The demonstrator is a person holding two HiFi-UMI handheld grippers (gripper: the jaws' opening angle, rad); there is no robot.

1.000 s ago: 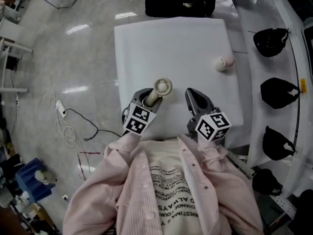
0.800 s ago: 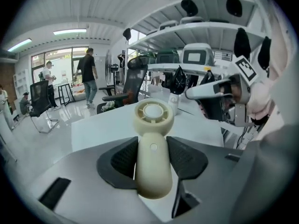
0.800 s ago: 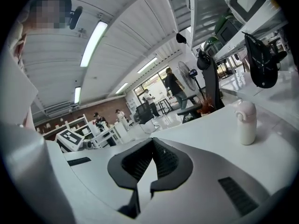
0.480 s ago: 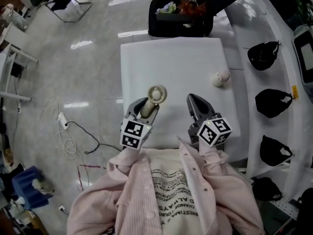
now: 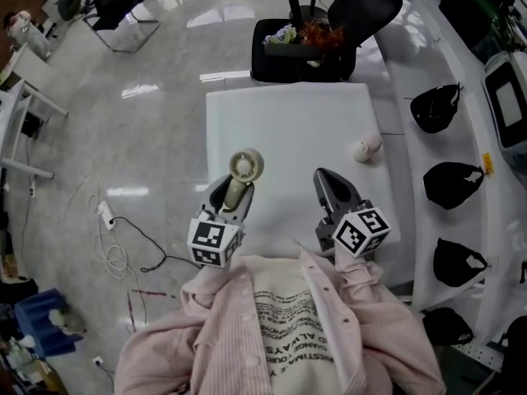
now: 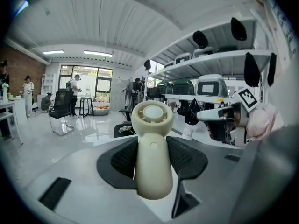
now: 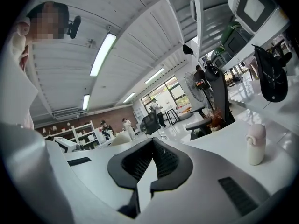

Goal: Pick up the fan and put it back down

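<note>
Fan (image 6: 152,143), a small cream handheld one, sits in the left gripper (image 5: 233,191), whose fingers (image 6: 187,155) press against both sides of its handle. Its round head pokes out past the fingertips, facing away from the person. From above, it hangs over the near left edge of the white bench (image 5: 288,113), and the left gripper view shows only the room behind it, no bench top under the head, so it looks to be up in the air. The right gripper (image 5: 328,179) hovers over the near right part of the bench, well apart from the fan; its fingers (image 7: 163,160) are closed together with nothing between them. A small pale bottle (image 5: 363,148) stands alone toward the right edge of the bench, beyond the right gripper. A black chair (image 5: 329,23) with something colourful on its seat stands at the far side. The person wears a pink shirt (image 5: 214,327), and each gripper's marker cube is close in front of it.
</note>
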